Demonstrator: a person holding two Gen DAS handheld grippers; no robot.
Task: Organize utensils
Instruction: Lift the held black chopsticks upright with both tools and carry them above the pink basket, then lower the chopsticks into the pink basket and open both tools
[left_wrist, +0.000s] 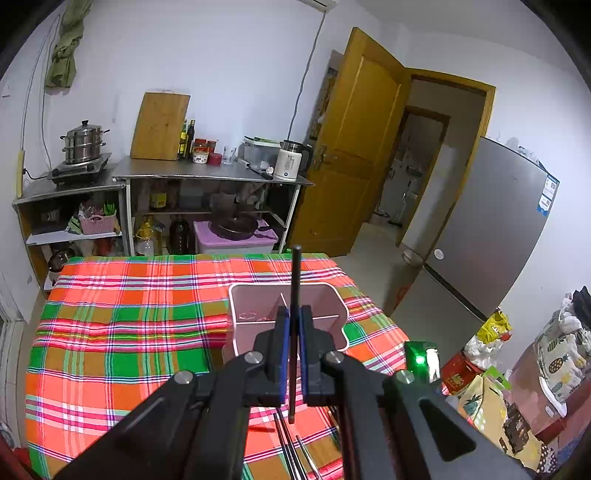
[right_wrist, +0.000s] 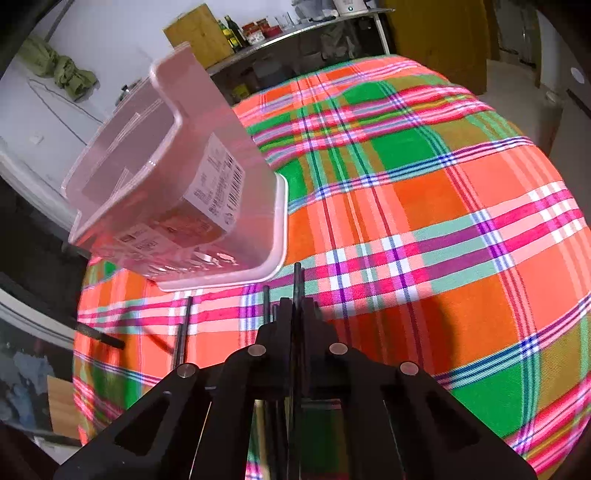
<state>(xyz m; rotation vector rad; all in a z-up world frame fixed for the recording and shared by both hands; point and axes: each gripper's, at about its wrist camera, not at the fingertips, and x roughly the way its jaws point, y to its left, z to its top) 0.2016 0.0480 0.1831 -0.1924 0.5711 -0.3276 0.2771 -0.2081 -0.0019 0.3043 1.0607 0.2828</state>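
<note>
Left wrist view shows the left gripper (left_wrist: 293, 314) with its blue-lined pads clamped on a thin, dark, straight chopstick (left_wrist: 294, 295), which stands nearly upright between the fingers, its top end rising above them and its lower end hanging just over the cloth. Right behind it sits a translucent pink plastic utensil holder (left_wrist: 258, 299) with rounded corners and thin inner dividers, resting on a woven plaid tablecloth (left_wrist: 129, 332) in orange, green and pink. More slim metallic chopsticks (left_wrist: 291, 454) lie flat on the cloth beneath the gripper. Right wrist view shows the right gripper (right_wrist: 297, 306) with its black fingers pressed together on another dark chopstick (right_wrist: 296, 275), whose tip pokes out beyond them toward the holder's (right_wrist: 184, 155) wide base tray. A white barcode label (right_wrist: 218, 184) is stuck to the holder's smooth side wall. Further dark sticks (right_wrist: 183, 332) lie on the cloth left of the gripper.
</note>
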